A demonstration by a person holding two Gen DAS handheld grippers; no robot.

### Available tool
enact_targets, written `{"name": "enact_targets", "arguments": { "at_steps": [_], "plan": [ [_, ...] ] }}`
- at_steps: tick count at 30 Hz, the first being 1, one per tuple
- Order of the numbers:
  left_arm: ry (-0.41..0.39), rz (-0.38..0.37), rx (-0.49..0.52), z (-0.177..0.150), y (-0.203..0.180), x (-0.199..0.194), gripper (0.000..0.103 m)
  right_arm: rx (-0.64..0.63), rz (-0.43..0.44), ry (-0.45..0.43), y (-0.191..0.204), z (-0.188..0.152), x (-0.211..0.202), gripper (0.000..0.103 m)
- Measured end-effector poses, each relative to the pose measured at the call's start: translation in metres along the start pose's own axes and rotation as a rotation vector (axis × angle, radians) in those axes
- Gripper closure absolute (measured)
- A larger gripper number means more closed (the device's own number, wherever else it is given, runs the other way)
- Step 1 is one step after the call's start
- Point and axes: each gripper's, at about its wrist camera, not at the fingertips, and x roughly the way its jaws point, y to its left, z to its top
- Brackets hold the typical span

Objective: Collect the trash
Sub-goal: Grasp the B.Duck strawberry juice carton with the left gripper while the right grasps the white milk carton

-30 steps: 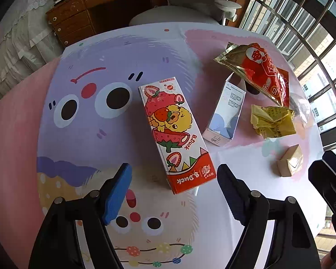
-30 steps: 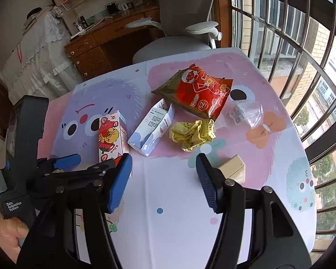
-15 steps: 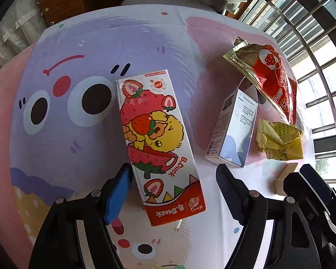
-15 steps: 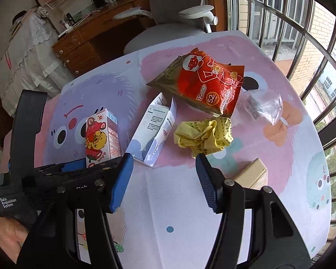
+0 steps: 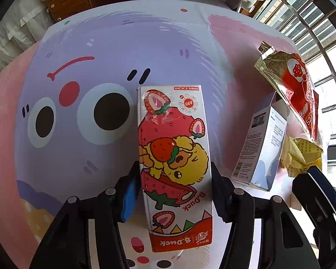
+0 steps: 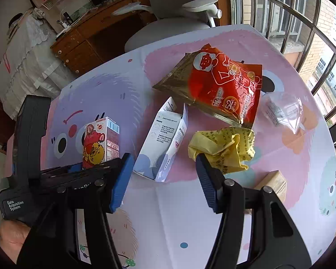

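I have the left gripper [image 5: 174,190] astride the strawberry carton [image 5: 174,157], its pads pressed against both long sides, so I judge it clamped on the carton, which lies flat on the tablecloth [image 5: 100,44] pointing toward twelve o'clock. This is the pickup step for the first piece of trash. My right gripper [image 6: 163,179] hangs open over the cloth with nothing between its jaws; the white box [image 6: 165,143] lies just beyond at twelve o'clock, the yellow wrapper [image 6: 224,148] at one, and the red snack bag [image 6: 224,85] further off. Next I should lift the carton straight up, holding my squeeze gentle so the card doesn't buckle.
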Motion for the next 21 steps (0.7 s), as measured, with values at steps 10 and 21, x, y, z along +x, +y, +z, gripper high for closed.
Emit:
{"name": "enact_targets", "arguments": {
  "at_steps": [10, 21],
  "plan": [
    [-0.028, 0.014, -0.06, -0.002, 0.028, -0.004, 0.052, 0.066, -0.041, 0.111, 0.011, 0.004, 0.06, 0.048],
    [-0.09, 0.027, -0.006, -0.043, 0.03, -0.037, 0.052, 0.098, 0.083, 0.091, 0.008, -0.015, 0.048, 0.071]
  ]
}}
